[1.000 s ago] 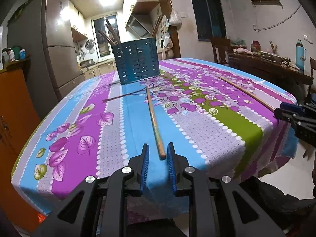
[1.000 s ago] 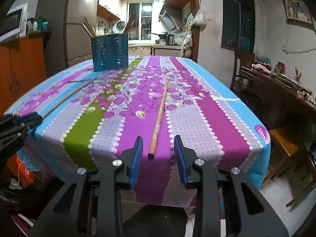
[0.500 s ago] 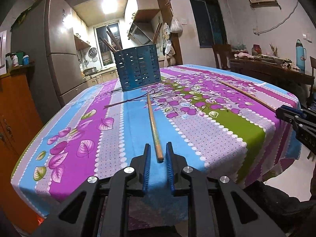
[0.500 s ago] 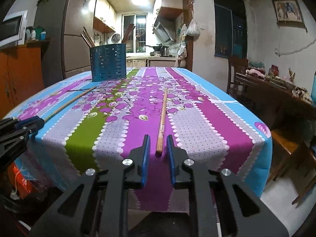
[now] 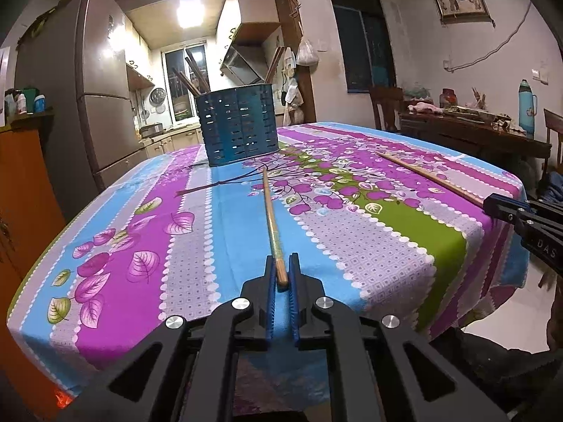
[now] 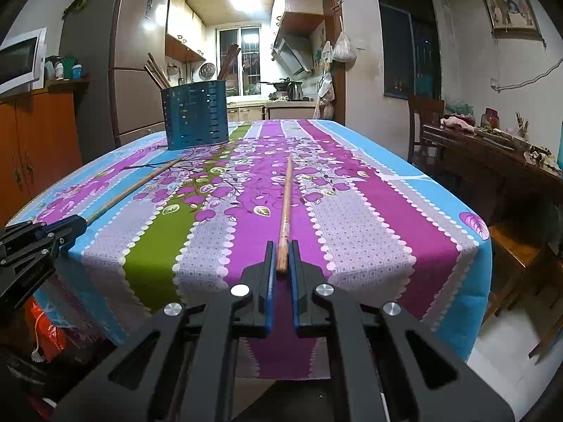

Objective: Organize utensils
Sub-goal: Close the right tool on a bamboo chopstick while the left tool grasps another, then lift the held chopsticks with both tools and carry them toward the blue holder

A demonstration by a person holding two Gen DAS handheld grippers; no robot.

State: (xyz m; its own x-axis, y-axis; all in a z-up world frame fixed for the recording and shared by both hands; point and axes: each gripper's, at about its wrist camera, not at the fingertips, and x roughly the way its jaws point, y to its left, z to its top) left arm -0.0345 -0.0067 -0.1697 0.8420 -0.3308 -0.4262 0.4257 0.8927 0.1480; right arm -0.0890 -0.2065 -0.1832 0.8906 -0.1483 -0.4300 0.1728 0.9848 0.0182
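Two long wooden chopsticks lie on the flowered tablecloth. My left gripper (image 5: 280, 270) is shut on the near end of the left chopstick (image 5: 271, 214). My right gripper (image 6: 281, 259) is shut on the near end of the right chopstick (image 6: 285, 204). Each chopstick points away toward the far side of the table. A blue perforated utensil holder (image 5: 238, 125) stands upright at the far side, with several chopsticks leaning in it. It also shows in the right wrist view (image 6: 195, 119). The other gripper shows at the edge of each view: the right one (image 5: 520, 218) and the left one (image 6: 38, 242).
The table (image 5: 387, 256) has its near edge just under both grippers. A fridge (image 5: 67, 105) and an orange cabinet (image 5: 21, 190) stand to the left. A wooden chair (image 6: 425, 123) and a cluttered side table (image 6: 492, 151) stand to the right.
Both grippers have closed from open onto the near ends of their chopsticks. Both have dropped lower and closer to the table edge.
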